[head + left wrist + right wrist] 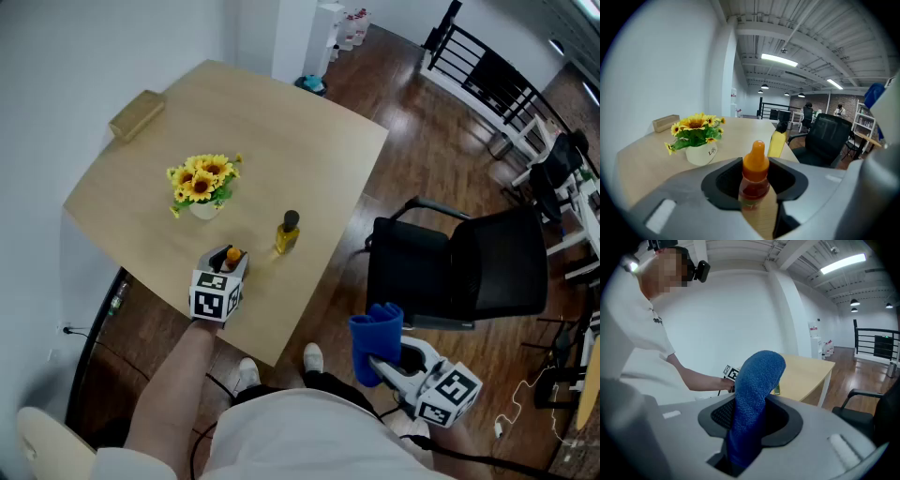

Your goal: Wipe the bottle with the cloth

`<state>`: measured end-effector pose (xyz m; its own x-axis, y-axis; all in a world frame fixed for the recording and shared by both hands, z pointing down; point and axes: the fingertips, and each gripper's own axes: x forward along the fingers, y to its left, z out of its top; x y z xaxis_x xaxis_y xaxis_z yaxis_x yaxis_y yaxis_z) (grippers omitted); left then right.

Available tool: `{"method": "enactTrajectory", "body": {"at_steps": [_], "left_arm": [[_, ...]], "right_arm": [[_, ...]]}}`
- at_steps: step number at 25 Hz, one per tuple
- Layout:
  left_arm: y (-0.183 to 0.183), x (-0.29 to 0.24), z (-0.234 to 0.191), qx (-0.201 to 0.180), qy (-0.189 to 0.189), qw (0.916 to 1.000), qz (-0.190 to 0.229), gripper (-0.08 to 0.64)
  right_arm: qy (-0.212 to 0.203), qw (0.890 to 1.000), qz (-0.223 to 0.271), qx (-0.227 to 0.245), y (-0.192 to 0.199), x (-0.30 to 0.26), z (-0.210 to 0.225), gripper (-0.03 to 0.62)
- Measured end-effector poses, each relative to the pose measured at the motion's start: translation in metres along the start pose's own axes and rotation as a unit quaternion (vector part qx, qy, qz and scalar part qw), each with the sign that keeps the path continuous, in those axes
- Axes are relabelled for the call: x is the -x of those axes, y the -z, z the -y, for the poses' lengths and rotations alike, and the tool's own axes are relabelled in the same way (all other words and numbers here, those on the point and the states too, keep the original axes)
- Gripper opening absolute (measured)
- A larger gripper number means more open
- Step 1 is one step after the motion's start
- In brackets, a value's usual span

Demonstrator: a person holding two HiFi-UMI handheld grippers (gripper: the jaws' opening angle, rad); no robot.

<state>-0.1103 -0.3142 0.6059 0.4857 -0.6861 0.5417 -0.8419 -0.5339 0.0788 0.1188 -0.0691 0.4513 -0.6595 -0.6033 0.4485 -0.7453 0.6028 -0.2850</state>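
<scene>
Two grips hold tight, the left gripper (225,257) on the small orange-capped bottle (755,171), the right gripper (747,430) on the fuzzy blue cloth (758,376) far from it, so hard rubbing might pull that bottle loose.

Only "Life" in dark lettering, on the side of the white flower pot (699,154)

My left gripper (754,190) is clamped on the bottle (755,171), which is small and clear, with reddish liquid inside and an orange, pointed cap. It stands upright between the jaws, over the near part of the bench (281,122). The cloth (753,394) is blue and nubbly, pinched in my right gripper (377,364). Its free end rises above the jaws and curls over, off the bench's side, well apart from the bottle.
</scene>
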Motion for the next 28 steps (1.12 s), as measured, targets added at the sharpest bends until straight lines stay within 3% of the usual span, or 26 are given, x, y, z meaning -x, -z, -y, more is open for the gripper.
{"method": "enactTrajectory", "body": {"at_steps": [3,8,12,16,18,22,28], "left_arm": [[-0.025,0.022,0.013,0.031,0.029,0.9984,0.037,0.163],[-0.096,0.086,0.058,0.048,0.121,0.9866,0.098,0.163],[-0.135,0.128,0.098,0.050,0.189,0.9745,0.110,0.163],[-0.158,0.152,0.133,0.039,0.234,0.9639,0.121,0.162],[-0.163,0.160,0.142,0.035,0.247,0.9601,0.127,0.161],[-0.167,0.178,0.145,0.030,0.248,0.9588,0.136,0.163],[-0.184,0.206,0.141,0.063,0.245,0.9521,0.171,0.163]], "right_arm": [[-0.017,1.000,0.003,0.016,-0.013,-0.011,0.021,0.143],[-0.075,0.995,0.026,0.067,-0.057,-0.051,0.034,0.143],[-0.126,0.983,0.071,0.115,-0.116,-0.090,0.014,0.143],[-0.177,0.964,0.111,0.164,-0.163,-0.113,-0.020,0.143],[-0.194,0.960,0.111,0.168,-0.164,-0.121,-0.030,0.143],[-0.200,0.963,0.091,0.154,-0.143,-0.124,-0.028,0.141],[-0.193,0.970,0.040,0.145,-0.093,-0.131,-0.012,0.141]]}}
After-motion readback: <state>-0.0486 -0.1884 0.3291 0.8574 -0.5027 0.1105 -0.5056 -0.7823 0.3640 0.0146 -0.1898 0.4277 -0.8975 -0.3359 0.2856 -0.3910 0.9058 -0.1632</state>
